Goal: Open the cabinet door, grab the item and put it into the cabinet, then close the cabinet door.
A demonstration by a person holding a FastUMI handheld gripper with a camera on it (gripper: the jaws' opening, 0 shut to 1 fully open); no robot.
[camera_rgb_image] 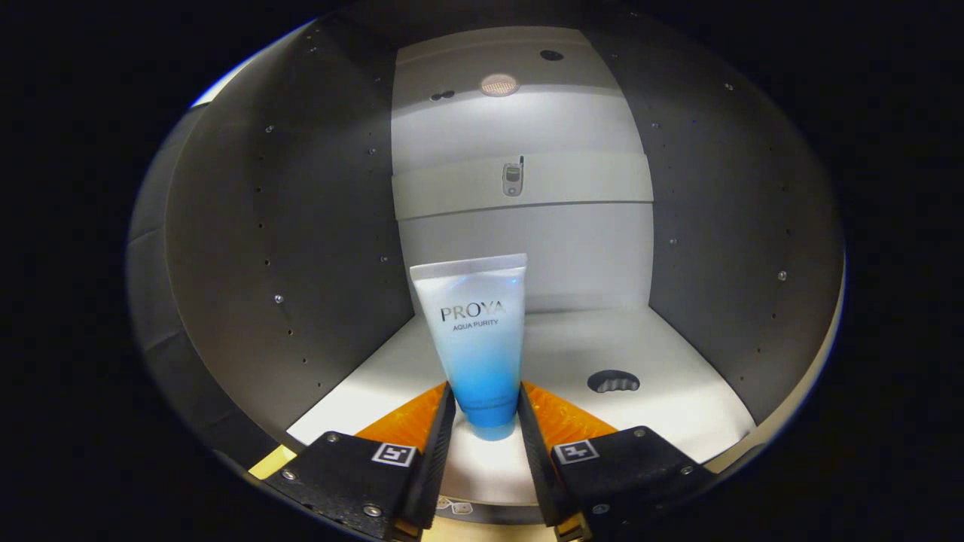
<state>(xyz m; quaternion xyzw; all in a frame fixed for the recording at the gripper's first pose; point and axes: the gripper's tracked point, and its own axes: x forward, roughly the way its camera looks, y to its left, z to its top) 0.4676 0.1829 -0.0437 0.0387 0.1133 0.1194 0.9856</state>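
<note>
— Where did my camera sit?
— On the gripper (486,410), just behind its two fingers (437,436), looking forward along them.
— And what did I face?
— Straight into the cabinet (301,226), very near its mouth: the back wall (580,248) ahead, side walls close on both sides.

I see the cabinet's white shelf (663,361) between dark side walls, with a pale back wall behind it. A tube (478,339) stands upright on the shelf, cap down, near its front edge. To the tube's right, the shelf has a dark oval cutout (613,382). My gripper (486,421) has its fingers on either side of the tube's base.
</note>
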